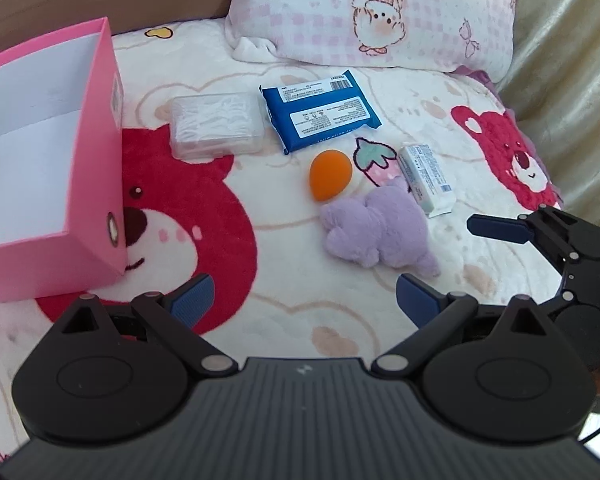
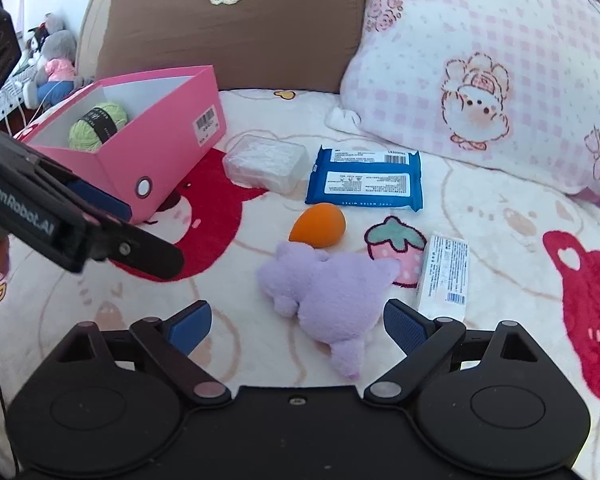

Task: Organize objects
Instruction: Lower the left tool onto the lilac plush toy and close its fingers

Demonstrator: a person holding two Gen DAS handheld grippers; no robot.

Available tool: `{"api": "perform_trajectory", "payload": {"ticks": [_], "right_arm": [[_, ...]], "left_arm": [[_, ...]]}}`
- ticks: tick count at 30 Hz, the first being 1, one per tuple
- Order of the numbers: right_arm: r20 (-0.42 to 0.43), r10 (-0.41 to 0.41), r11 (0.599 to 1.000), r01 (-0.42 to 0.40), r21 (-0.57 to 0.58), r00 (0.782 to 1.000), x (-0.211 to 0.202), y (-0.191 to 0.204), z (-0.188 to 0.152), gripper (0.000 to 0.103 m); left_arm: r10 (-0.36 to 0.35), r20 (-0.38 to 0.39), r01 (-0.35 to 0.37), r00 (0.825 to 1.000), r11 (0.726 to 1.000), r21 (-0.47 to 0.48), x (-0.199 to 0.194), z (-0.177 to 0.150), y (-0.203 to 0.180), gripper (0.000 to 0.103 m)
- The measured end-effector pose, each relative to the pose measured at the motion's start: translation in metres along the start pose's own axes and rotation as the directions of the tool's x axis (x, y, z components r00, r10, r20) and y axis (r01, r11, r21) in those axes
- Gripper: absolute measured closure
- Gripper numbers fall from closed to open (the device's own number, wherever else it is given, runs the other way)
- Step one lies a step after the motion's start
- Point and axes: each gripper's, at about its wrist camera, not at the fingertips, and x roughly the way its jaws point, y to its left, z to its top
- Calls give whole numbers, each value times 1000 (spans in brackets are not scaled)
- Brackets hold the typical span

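A pink box (image 1: 88, 168) (image 2: 148, 148) stands open on the bed at the left, with a green yarn ball (image 2: 98, 122) inside. Beside it lie a clear plastic case (image 1: 216, 124) (image 2: 266, 162), a blue wipes pack (image 1: 320, 110) (image 2: 366, 180), an orange sponge egg (image 1: 331, 175) (image 2: 318, 226), a purple plush (image 1: 380, 228) (image 2: 328, 288) and a white tube pack (image 1: 426, 178) (image 2: 444, 276). My left gripper (image 1: 304, 300) hovers open over the blanket, below the plush. My right gripper (image 2: 298, 326) is open with the plush's lower end between its fingers, pads apart from it.
A pink checked pillow (image 1: 380, 12) (image 2: 492, 76) lies at the head of the bed, against a brown headboard (image 2: 236, 24). A beige curtain (image 1: 572, 80) hangs at the right. Stuffed toys (image 2: 54, 60) sit beyond the bed's left side.
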Motion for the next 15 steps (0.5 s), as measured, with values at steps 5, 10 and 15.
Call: {"api": "perform_trajectory", "payload": {"ticks": [5, 10, 15], "right_arm": [[-36, 25, 995, -21, 101, 999, 16, -17, -1, 8], [-46, 49, 988, -42, 145, 998, 28, -26, -2, 14], [-50, 53, 987, -44, 151, 997, 35, -26, 0, 15]], "left_arm": [[-28, -6, 27, 1000, 999, -46, 18, 5, 0, 9], [-83, 16, 83, 996, 995, -62, 34, 10, -5, 10], [-114, 38, 117, 993, 989, -87, 48, 17, -8, 11]]}}
